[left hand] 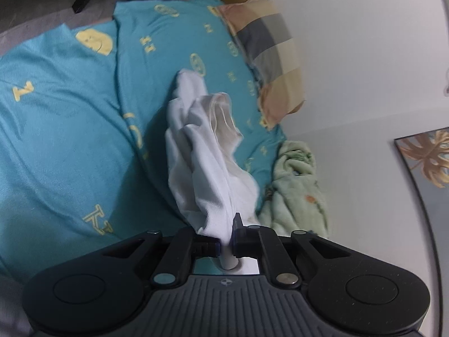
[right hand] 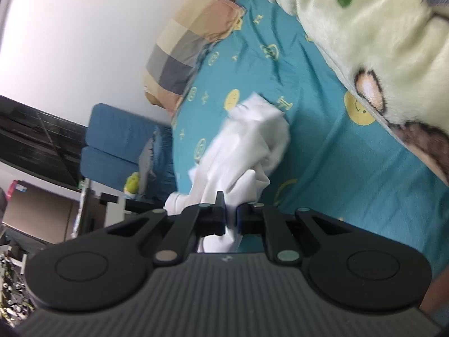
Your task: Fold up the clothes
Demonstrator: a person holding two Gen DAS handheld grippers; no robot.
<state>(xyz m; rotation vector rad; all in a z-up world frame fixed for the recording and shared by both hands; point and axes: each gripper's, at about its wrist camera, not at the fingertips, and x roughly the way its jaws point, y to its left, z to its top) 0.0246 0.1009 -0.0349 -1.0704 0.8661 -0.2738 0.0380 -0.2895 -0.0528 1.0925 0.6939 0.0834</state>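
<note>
A white garment point(left hand: 202, 151) hangs bunched and twisted over the teal bedsheet point(left hand: 56, 140). My left gripper point(left hand: 226, 241) is shut on one end of it, with cloth pinched between the fingers. In the right wrist view the same white garment point(right hand: 247, 146) trails from my right gripper point(right hand: 230, 219), which is shut on another part of it. The cloth droops in folds between the two grips, partly resting on the bed.
A checked pillow point(left hand: 269, 53) lies at the head of the bed by the white wall. A pale green fleece blanket point(right hand: 364, 33) is heaped along one side. A blue chair point(right hand: 118, 146) and a dark desk stand beside the bed.
</note>
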